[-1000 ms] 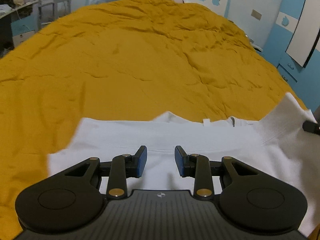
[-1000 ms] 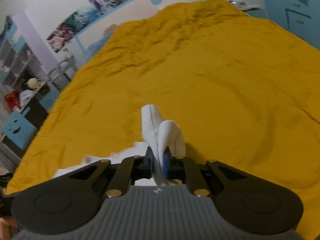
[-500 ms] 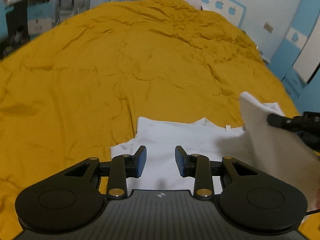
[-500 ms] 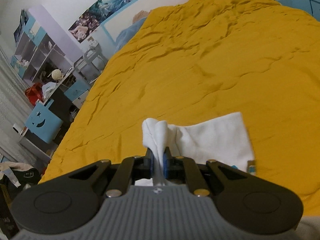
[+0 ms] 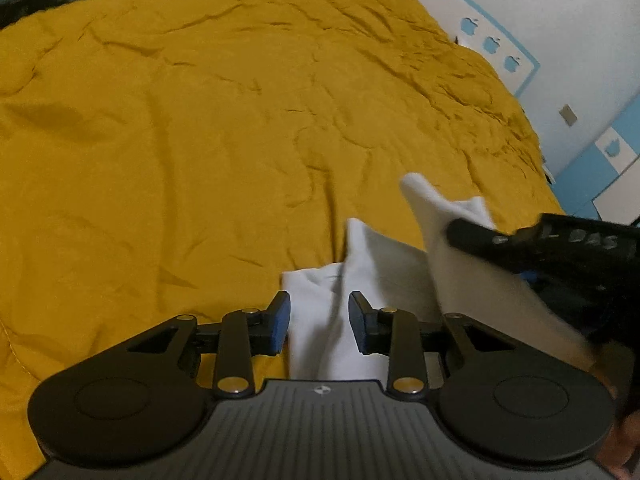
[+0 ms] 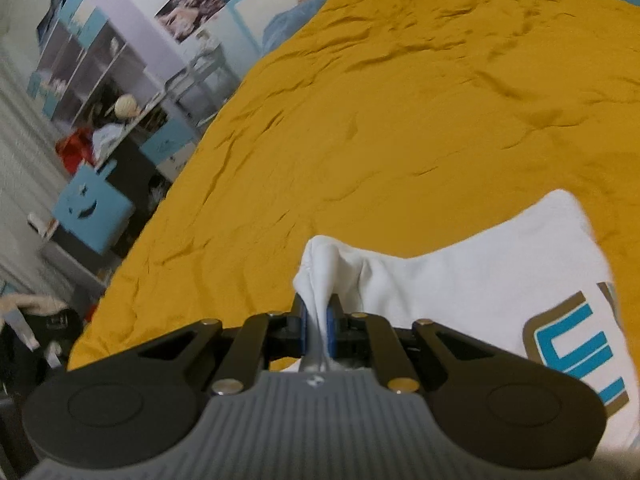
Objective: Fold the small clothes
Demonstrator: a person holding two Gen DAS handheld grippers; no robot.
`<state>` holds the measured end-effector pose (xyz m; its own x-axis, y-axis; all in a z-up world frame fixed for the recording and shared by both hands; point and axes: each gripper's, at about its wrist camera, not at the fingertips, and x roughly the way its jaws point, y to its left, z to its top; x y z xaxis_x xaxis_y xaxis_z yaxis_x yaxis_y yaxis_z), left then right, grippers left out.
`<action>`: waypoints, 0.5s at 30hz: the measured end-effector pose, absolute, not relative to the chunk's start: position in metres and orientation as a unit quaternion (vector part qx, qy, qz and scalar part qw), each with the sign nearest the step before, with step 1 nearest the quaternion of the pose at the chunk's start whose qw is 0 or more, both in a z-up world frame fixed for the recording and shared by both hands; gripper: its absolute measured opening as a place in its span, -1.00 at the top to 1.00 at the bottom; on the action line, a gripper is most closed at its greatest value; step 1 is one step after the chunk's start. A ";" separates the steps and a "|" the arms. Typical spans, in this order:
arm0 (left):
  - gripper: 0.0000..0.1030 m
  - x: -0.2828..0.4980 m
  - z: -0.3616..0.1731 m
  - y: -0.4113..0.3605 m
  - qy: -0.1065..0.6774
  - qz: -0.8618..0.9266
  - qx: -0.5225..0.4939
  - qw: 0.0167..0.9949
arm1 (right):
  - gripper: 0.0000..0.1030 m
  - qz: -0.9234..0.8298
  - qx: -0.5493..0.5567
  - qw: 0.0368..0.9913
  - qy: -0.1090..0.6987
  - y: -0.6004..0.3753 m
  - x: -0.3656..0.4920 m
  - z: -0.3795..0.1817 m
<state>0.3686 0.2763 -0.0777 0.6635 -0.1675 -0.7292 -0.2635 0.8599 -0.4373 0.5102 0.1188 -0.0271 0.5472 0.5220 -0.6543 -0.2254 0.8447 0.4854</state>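
A small white garment lies bunched on the mustard-yellow bedspread. My left gripper is open, its blue pads on either side of a raised fold of the cloth. My right gripper is shut on a pinched edge of the white garment and holds it lifted. A blue and gold print shows on the turned-over part. In the left wrist view the right gripper comes in from the right, carrying the cloth over the pile.
The bedspread covers the whole bed. Shelves and a blue box stand beside the bed's left side. A blue and white wall is behind the bed on the right.
My right gripper has carried its edge of the garment leftwards over the rest, so the flat cloth is now folded and bunched and the print shows. My left gripper stays open.
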 end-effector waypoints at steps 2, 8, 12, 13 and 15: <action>0.29 0.368 -0.081 0.281 0.409 0.032 -0.269 0.871 | 0.92 0.212 0.161 0.863 0.429 0.138 0.508 -0.037; 0.29 0.367 -0.086 0.286 0.411 0.044 -0.270 0.870 | 0.91 0.206 0.130 0.851 0.466 0.166 0.519 -0.074; 0.29 0.360 -0.079 0.285 0.412 0.040 -0.267 0.870 | 0.67 0.219 0.138 0.839 0.479 0.165 0.523 -0.072; 0.29 0.357 -0.076 0.285 0.410 0.041 -0.266 0.872 | 0.62 0.227 0.145 0.836 0.478 0.163 0.521 -0.066; 0.29 0.349 -0.068 0.285 0.405 0.038 -0.267 0.874 | 0.47 0.245 0.150 0.835 0.469 0.156 0.513 -0.051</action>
<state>0.3493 0.2849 -0.0679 0.6689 -0.1493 -0.7282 -0.2827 0.8550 -0.4349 0.5130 0.1558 -0.0510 0.4390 0.5505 -0.7101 -0.2688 0.8346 0.4809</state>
